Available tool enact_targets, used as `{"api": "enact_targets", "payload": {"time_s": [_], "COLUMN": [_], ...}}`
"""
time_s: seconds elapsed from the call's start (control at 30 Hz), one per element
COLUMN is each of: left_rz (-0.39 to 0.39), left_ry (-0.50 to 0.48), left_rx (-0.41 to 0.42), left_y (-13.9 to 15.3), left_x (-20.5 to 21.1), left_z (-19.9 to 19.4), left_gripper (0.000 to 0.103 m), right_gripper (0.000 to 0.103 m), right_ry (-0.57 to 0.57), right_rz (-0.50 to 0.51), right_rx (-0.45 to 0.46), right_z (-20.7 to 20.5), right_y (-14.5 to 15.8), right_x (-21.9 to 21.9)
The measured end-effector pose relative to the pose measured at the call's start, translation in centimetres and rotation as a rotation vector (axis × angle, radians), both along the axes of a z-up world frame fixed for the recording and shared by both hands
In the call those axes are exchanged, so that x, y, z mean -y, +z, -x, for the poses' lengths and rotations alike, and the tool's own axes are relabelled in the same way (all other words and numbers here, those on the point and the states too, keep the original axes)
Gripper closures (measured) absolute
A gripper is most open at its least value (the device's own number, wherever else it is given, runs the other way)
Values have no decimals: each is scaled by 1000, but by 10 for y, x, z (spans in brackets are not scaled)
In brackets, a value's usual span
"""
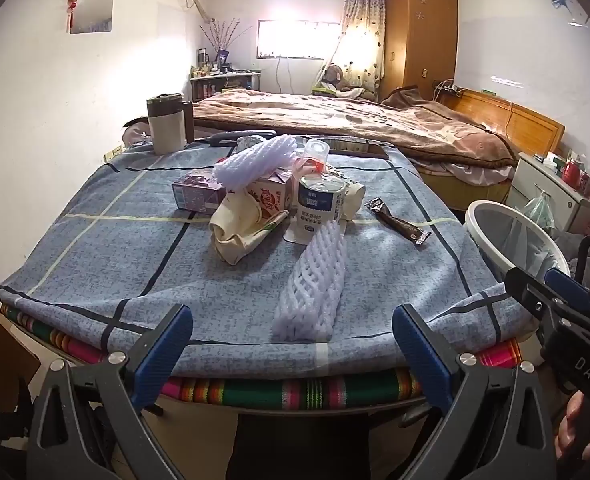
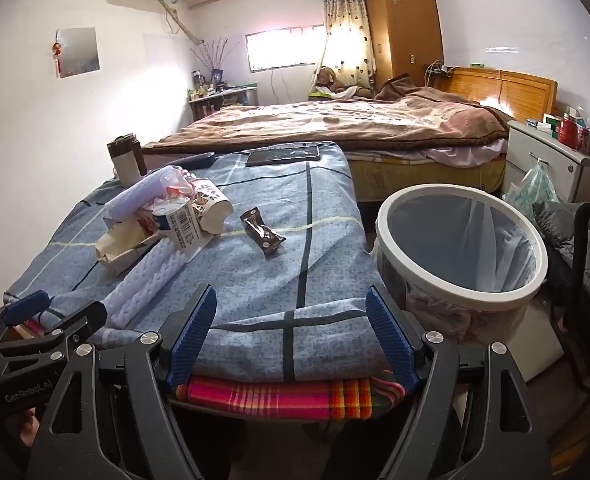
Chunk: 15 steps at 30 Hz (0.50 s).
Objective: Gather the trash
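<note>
A heap of trash lies mid-table: a white foam net (image 1: 313,280) nearest me, a white tin can (image 1: 319,202), a crumpled milk carton (image 1: 251,212), a purple box (image 1: 197,194), a second foam net (image 1: 255,158), a clear plastic cup (image 1: 315,156). A brown wrapper (image 1: 399,222) (image 2: 262,232) lies apart to the right. A paper cup (image 2: 213,208) lies on its side by the can (image 2: 177,222). My left gripper (image 1: 293,348) hangs open at the table's near edge, nothing between its fingers. My right gripper (image 2: 291,340) is open too, over the near right corner. The white bin (image 2: 461,248) stands right of the table.
The table wears a blue checked cloth (image 1: 107,248) over a striped one. A thermos (image 1: 166,124) stands at its far left, a dark tablet (image 2: 283,156) at its far edge. Behind lie a bed (image 2: 335,120), a wardrobe (image 2: 403,24) and a nightstand (image 2: 551,156).
</note>
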<state>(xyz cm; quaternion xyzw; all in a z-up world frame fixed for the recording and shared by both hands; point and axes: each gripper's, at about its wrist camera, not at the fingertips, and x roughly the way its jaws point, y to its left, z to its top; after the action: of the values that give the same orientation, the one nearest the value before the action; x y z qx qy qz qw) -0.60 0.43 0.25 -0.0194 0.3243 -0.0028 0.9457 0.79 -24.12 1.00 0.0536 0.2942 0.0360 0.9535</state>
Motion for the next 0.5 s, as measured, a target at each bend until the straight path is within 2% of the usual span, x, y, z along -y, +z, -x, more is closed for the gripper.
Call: {"api": "enact_targets", "payload": {"time_s": [0.5], "left_rz": [-8], "left_ry": [8], "left_rx": [-9], "left_y": [-1], "left_x": [2], "left_z": [1], "left_gripper": [2], "right_gripper": [25], "right_ry": [-8], "right_rz": [-1], "right_rx": [-6], "right_z": [1], "right_y": [1], "right_x": [2]}}
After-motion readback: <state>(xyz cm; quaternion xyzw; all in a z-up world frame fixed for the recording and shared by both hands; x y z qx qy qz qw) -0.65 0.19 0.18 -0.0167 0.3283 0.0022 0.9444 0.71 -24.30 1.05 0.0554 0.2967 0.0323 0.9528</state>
